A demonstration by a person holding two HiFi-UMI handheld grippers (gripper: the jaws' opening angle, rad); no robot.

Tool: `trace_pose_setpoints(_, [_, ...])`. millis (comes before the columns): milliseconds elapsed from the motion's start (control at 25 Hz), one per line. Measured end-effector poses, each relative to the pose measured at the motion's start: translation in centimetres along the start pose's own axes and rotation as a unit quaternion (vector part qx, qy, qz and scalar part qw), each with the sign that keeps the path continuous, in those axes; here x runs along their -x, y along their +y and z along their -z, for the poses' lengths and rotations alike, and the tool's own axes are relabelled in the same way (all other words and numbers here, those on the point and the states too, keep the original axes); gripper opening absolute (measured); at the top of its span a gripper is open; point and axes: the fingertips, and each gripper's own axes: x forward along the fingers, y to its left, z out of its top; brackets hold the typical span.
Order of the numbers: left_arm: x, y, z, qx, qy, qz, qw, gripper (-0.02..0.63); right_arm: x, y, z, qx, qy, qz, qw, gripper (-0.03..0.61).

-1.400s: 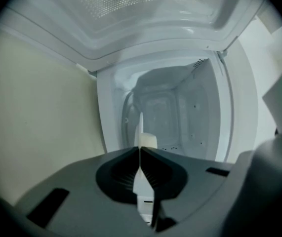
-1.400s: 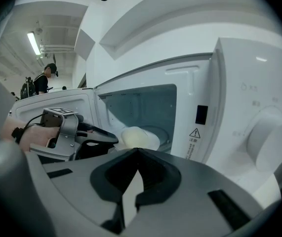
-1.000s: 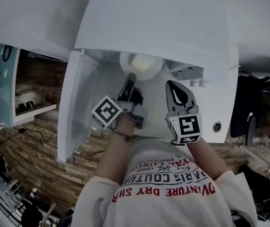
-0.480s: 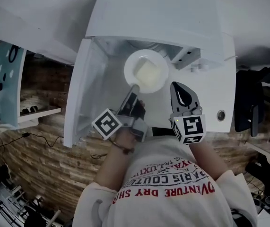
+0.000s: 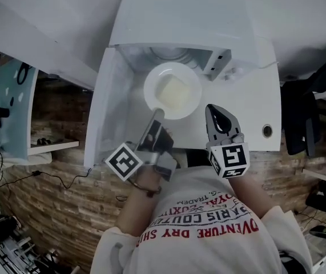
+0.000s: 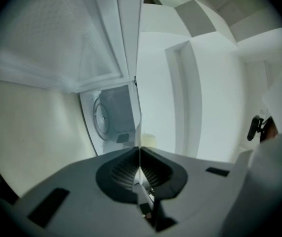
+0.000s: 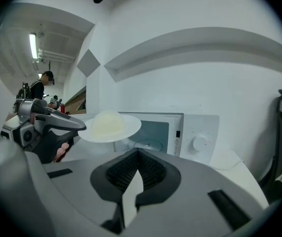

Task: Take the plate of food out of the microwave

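Note:
A white plate (image 5: 173, 90) with a pale mound of food (image 5: 174, 91) hangs just in front of the open microwave (image 5: 174, 16). My left gripper (image 5: 156, 115) is shut on the plate's near rim. In the left gripper view the rim (image 6: 140, 132) runs edge-on between the closed jaws, with the left gripper (image 6: 140, 157) pinching it. The right gripper view shows the plate (image 7: 110, 126) level in the air before the microwave (image 7: 163, 132), held by the left gripper (image 7: 79, 127). My right gripper (image 5: 214, 113) is shut and empty, right of the plate.
The microwave door (image 5: 103, 116) stands open at the left. Its control panel and dial (image 7: 198, 143) are on the right. The white counter (image 5: 257, 110) has a round hole (image 5: 267, 131). A dark chair (image 5: 300, 116) stands at the far right. A person stands far off (image 7: 39, 85).
The plate has come out of the microwave cavity toward me, with the left gripper still shut on its rim. The right gripper has stayed beside it, shut.

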Motion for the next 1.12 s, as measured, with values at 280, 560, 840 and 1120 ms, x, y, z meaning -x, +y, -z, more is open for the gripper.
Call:
trace_pose_setpoints(280, [0.6, -2.6, -0.2, -0.013, 0.0, 0.022, 0.9997, 0.015, 1.5, 0.2, -3.0, 0.013, -0.044, 0.006, 0.999, 0.004])
trace_pose_setpoints(560, [-0.3, -4.3, 0.0, -0.022, 0.006, 0.039, 0.999, 0.015, 2.0, -0.5, -4.8, 0.02, -0.068, 0.01, 0.997, 0.003])
trace_pose_setpoints(840, [-0.7, -4.3, -0.1, -0.022, 0.005, 0.039, 0.999, 0.015, 2.2, -0.9, -5.5, 0.026, -0.072, 0.016, 0.997, 0.003])
trace_pose_setpoints(1120, [-0.9, -3.8, -0.3, -0.011, 0.003, 0.036, 0.9993, 0.015, 2.3, -1.2, -5.7, 0.026, -0.075, 0.022, 0.997, 0.003])
